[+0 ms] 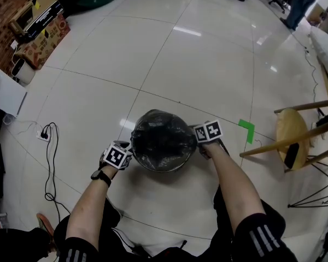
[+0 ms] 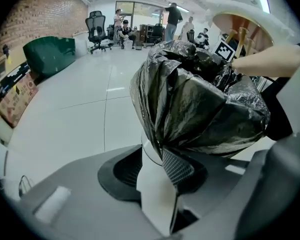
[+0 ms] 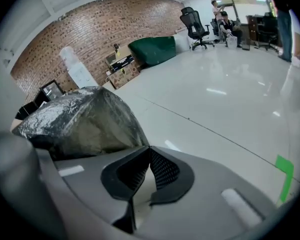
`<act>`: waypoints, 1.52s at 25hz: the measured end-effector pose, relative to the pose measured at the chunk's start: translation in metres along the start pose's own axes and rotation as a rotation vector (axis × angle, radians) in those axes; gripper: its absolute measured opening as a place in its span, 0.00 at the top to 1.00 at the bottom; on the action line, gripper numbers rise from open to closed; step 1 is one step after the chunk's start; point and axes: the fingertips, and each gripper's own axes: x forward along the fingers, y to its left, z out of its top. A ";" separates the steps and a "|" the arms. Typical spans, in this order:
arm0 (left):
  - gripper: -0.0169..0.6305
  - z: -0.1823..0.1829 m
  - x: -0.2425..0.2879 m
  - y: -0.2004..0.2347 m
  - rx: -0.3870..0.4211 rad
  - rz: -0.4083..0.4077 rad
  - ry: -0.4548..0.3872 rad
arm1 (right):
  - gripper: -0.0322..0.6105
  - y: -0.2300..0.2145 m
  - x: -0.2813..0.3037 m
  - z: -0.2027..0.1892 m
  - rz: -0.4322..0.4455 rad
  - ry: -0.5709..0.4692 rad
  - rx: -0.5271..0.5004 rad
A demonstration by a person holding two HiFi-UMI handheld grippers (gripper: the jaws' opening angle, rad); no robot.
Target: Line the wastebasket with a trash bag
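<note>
The wastebasket (image 1: 165,168) stands on the floor in front of me with a black trash bag (image 1: 163,140) bunched over its top. My left gripper (image 1: 117,156) is at its left side. In the left gripper view the gripper (image 2: 160,156) is shut on the bag's edge (image 2: 190,109), with the white wall of the basket (image 2: 152,194) between its jaws. At the basket's right side is my right gripper (image 1: 208,132). In the right gripper view its jaws (image 3: 149,151) meet at the tips, and a fold of the bag (image 3: 85,121) runs into them.
A wooden stool (image 1: 292,132) stands to the right, with a green tape mark (image 1: 247,130) on the floor beside it. A cable and power strip (image 1: 46,135) lie at the left. Cardboard boxes (image 1: 41,40) line the brick wall. People (image 2: 172,16) stand far off.
</note>
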 end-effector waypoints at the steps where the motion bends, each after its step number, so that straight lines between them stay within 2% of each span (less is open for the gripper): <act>1: 0.78 0.001 -0.003 0.000 0.001 -0.002 -0.002 | 0.92 -0.001 -0.001 -0.001 0.004 0.000 0.005; 3: 0.75 0.004 -0.012 0.000 0.001 -0.010 -0.004 | 0.85 -0.001 -0.002 -0.003 0.005 0.008 0.001; 6: 0.73 0.004 -0.032 0.006 -0.011 -0.024 -0.037 | 0.84 -0.002 -0.007 -0.004 -0.003 0.007 -0.001; 10: 0.73 0.015 -0.081 0.032 -0.043 0.037 -0.158 | 0.79 -0.003 -0.014 -0.002 -0.013 -0.008 0.010; 12: 0.74 0.040 -0.114 0.038 -0.050 0.057 -0.254 | 0.77 -0.005 -0.019 -0.001 -0.024 -0.017 0.006; 13: 0.77 0.058 -0.129 0.032 -0.041 0.041 -0.304 | 0.77 -0.005 -0.022 0.000 -0.030 -0.021 0.001; 15: 0.85 0.100 -0.149 -0.001 0.028 -0.036 -0.379 | 0.77 -0.005 -0.028 -0.001 -0.037 -0.025 -0.006; 16: 0.86 0.118 -0.151 -0.022 0.087 -0.074 -0.386 | 0.77 -0.004 -0.031 -0.002 -0.037 -0.025 -0.007; 17: 0.86 0.132 -0.147 -0.044 0.152 -0.102 -0.370 | 0.77 -0.003 -0.033 -0.003 -0.035 -0.026 -0.007; 20: 0.86 0.153 -0.111 -0.099 0.310 -0.183 -0.248 | 0.77 0.003 -0.037 0.000 -0.031 -0.031 -0.015; 23: 0.86 0.153 -0.063 -0.133 0.387 -0.250 -0.135 | 0.77 0.004 -0.036 -0.001 -0.032 -0.029 -0.027; 26: 0.86 0.141 -0.018 -0.136 0.390 -0.241 -0.029 | 0.77 0.003 -0.032 -0.004 -0.023 -0.028 -0.028; 29: 0.86 0.125 0.022 -0.125 0.351 -0.211 0.054 | 0.77 0.002 -0.026 -0.005 -0.012 -0.038 -0.029; 35: 0.83 0.122 0.069 -0.119 0.388 -0.177 0.107 | 0.78 -0.001 -0.016 -0.006 -0.001 -0.046 -0.031; 38: 0.82 0.112 0.091 -0.122 0.382 -0.200 0.157 | 0.78 -0.001 -0.012 -0.010 0.011 -0.044 -0.038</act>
